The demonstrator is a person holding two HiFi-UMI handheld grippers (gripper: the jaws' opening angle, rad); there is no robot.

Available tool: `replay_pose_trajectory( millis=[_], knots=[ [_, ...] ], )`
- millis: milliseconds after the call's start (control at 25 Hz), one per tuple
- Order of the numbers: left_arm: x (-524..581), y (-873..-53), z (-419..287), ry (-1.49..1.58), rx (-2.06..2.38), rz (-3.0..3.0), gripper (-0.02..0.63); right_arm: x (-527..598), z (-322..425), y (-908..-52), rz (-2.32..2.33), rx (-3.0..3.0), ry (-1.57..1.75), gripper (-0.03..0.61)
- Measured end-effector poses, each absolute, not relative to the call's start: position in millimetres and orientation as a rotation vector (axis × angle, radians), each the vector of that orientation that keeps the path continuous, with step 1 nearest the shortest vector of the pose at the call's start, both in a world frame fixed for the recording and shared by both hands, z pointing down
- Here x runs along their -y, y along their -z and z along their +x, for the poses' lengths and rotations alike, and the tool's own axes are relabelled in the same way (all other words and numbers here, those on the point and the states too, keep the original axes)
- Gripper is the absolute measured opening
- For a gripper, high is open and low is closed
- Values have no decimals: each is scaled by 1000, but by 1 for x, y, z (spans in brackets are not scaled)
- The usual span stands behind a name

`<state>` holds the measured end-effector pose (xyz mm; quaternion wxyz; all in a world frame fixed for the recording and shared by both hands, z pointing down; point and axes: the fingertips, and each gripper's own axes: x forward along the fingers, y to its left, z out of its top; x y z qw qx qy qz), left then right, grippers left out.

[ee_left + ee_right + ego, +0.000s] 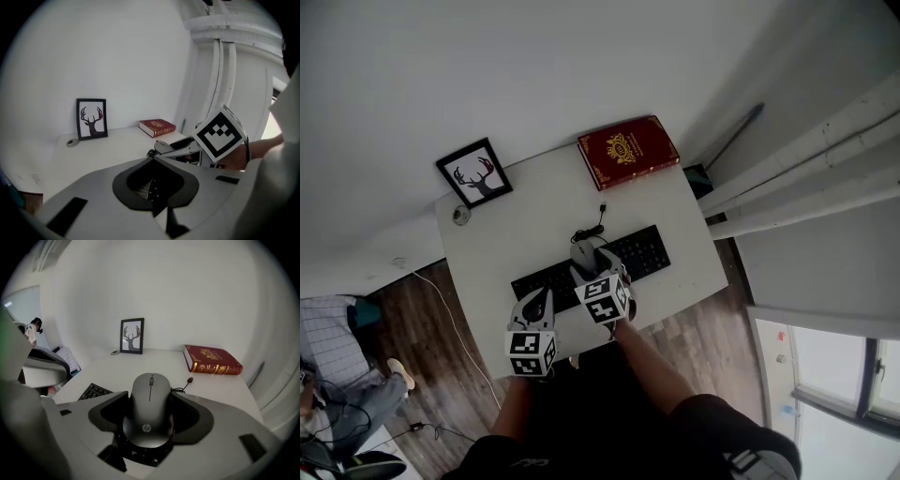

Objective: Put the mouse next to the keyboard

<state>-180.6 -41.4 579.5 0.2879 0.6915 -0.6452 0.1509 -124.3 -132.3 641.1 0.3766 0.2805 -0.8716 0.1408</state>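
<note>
Head view: white table [534,234] with a black keyboard [642,253] lying slantwise near its front edge. The grey mouse [584,253] sat over the keyboard's middle, at its far edge, between the jaws of the right gripper [594,270]. Could not tell whether it touched the keys.

Right gripper view: right gripper [150,397] closed on the mouse [150,411], one dark pad against each flank, scroll wheel pointing away from the camera. Keys showed beneath the mouse's rear.

Left gripper view: left gripper [154,164] had its jaws drawn together, nothing held. A few keys were visible through the gap between the pads.

In the head view the left gripper [536,302] hung over the keyboard's left end.

Back of the table: a red book [628,150] at the right corner, a framed deer picture [475,173] at the left corner, and a small round object [461,216] just in front of the frame. A loose black cable [598,223] with a plug lay behind the keyboard.
</note>
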Motion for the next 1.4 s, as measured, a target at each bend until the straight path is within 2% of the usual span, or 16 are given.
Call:
replay_pose_trajectory(
  millis=[520,1400],
  knots=[
    [81,-589,-96,-481,1641,1900,2,163,-62,-652,712,2248,-434,302],
    [146,-600,2,-564,1494,2027,2,226,52,-666,862,2187,-522,302]
  ],
)
